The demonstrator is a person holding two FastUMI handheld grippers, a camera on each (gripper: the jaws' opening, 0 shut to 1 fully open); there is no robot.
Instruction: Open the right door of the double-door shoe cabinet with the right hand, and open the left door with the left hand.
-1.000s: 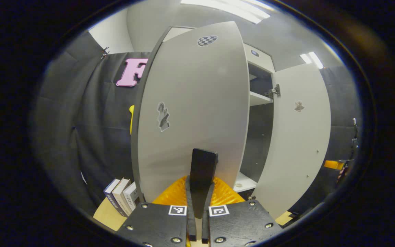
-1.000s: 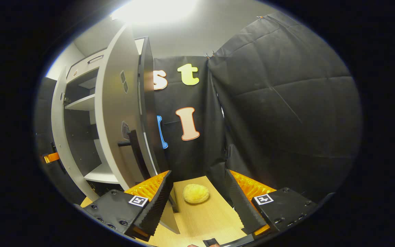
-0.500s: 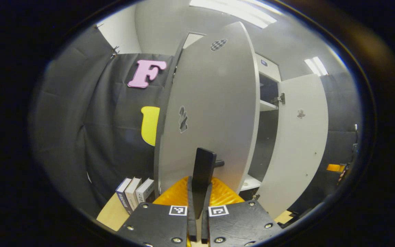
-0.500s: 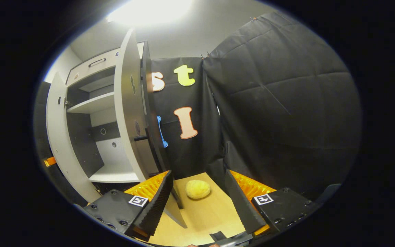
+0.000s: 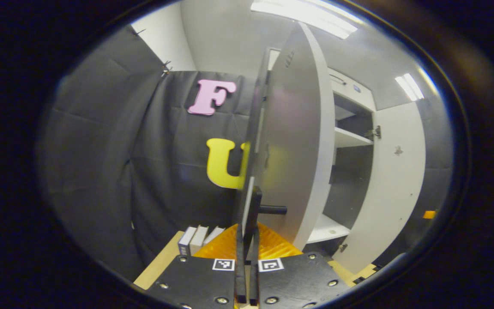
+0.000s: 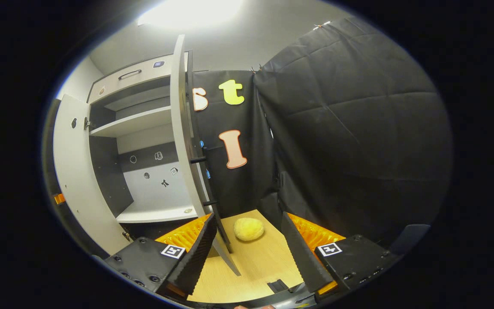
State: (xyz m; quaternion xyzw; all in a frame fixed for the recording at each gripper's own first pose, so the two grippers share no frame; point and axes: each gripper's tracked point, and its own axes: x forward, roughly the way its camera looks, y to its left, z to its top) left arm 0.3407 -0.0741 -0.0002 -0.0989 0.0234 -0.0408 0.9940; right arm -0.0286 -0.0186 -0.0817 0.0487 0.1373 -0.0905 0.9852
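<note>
Shoe cabinet (image 6: pixel 144 128) standing at the far left of the counter (image 6: pixel 255 266), both grey doors swung wide. Left gripper (image 5: pixel 247 240): fingers narrow, clamped on the black handle (image 5: pixel 253 210) of the left door (image 5: pixel 292 141) (seen nearly edge-on). Right gripper (image 6: pixel 249 249): fingers wide, holding nothing, near the right door (image 6: pixel 182 141). White shelves (image 6: pixel 131 122) and dark inner walls exposed.

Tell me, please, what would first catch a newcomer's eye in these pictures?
Probably the shoe cabinet with both doors swung wide, its shelves bare. In the left gripper view the left gripper has its jaws closed on the left door's black handle; the right gripper hangs open above a yellow bun on the table.
</note>
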